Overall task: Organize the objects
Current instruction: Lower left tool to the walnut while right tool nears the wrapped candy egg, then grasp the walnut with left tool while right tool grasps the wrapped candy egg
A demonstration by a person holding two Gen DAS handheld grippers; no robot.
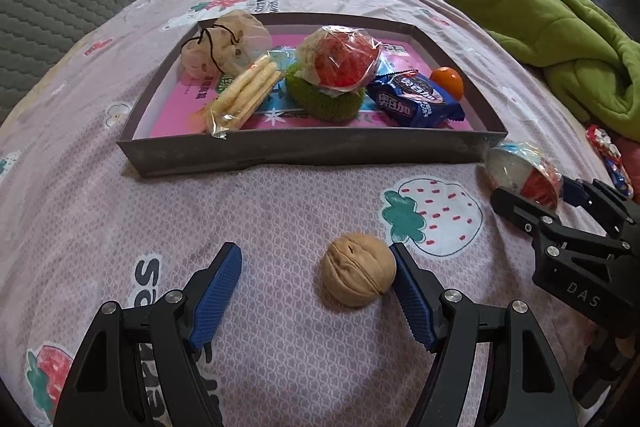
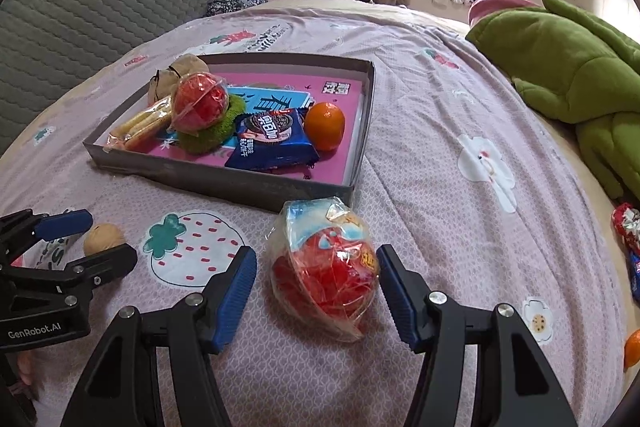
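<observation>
A walnut (image 1: 357,269) lies on the pink bedsheet between the fingers of my open left gripper (image 1: 316,285), close to its right finger. A red and white ball in clear wrap (image 2: 326,269) lies between the fingers of my open right gripper (image 2: 316,287), not gripped. The same ball (image 1: 522,173) and right gripper (image 1: 532,193) show at the right of the left wrist view. The walnut (image 2: 103,238) and left gripper (image 2: 86,237) show at the left of the right wrist view. A grey tray (image 1: 304,149) ahead holds snacks.
The tray (image 2: 224,183) holds a wrapped red ball (image 1: 340,57) on a green scrunchie, a blue cookie pack (image 1: 416,99), wafers (image 1: 244,93), an orange (image 1: 448,81) and a beige pouch (image 1: 224,41). A green blanket (image 1: 552,35) lies at the right. Wrapped candies (image 2: 628,231) lie near the right edge.
</observation>
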